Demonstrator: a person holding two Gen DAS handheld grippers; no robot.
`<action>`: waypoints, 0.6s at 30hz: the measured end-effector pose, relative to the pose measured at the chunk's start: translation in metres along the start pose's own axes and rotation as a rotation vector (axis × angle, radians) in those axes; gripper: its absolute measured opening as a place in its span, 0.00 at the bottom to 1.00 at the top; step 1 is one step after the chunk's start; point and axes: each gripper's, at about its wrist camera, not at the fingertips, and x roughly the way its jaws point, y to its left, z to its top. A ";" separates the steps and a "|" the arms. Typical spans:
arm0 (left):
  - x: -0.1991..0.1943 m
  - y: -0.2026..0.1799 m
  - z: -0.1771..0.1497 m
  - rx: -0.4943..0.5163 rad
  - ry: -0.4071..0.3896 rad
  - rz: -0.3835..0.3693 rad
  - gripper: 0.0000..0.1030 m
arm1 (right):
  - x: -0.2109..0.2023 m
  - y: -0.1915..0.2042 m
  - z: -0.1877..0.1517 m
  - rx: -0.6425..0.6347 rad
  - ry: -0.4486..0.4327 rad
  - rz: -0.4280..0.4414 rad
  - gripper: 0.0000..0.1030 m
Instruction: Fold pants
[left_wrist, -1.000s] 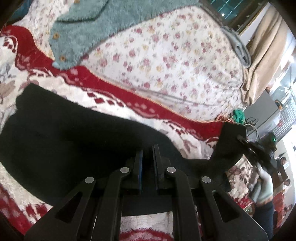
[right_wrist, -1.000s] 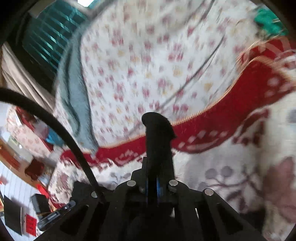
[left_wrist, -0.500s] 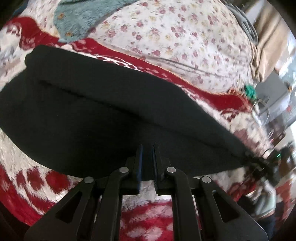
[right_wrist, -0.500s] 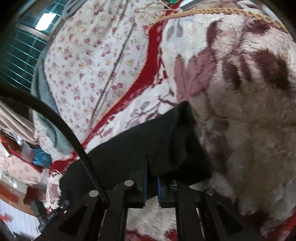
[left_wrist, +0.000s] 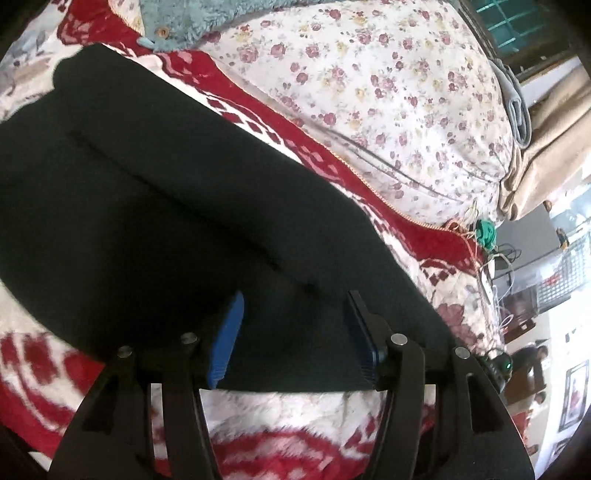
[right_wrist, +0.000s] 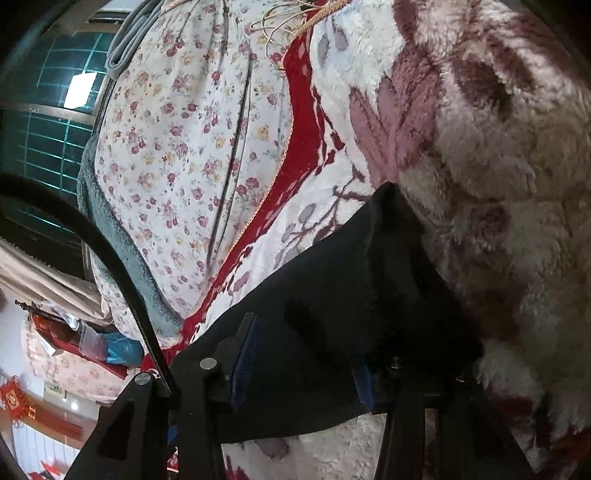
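The black pants (left_wrist: 177, 206) lie folded lengthwise as a long band on the red and white fleece blanket (left_wrist: 295, 413). My left gripper (left_wrist: 295, 295) is open, its blue pads apart above the near edge of the pants, holding nothing. In the right wrist view the pants' end (right_wrist: 351, 295) lies flat on the blanket (right_wrist: 498, 184). My right gripper (right_wrist: 306, 350) is open over that end, its blue pads spread on either side of the cloth.
A floral quilt (left_wrist: 388, 92) is heaped behind the blanket, with a teal fleece garment (left_wrist: 192, 18) on it. A grey garment (right_wrist: 125, 44) hangs over the quilt near the window. A black cable (right_wrist: 110, 273) crosses the right view.
Both grippers were shut on the pants and have opened, letting the cloth go. The pants, lifted and carried over before, now lie flat on the blanket.
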 end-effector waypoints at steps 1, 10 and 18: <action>0.003 0.000 0.002 -0.014 0.000 -0.008 0.54 | 0.000 -0.001 0.000 0.001 0.003 0.003 0.44; 0.031 0.004 0.030 -0.174 -0.039 -0.073 0.54 | 0.000 -0.008 0.002 0.033 -0.023 0.044 0.44; 0.033 -0.016 0.034 -0.050 -0.030 0.001 0.12 | 0.002 -0.010 0.003 0.016 -0.049 0.057 0.07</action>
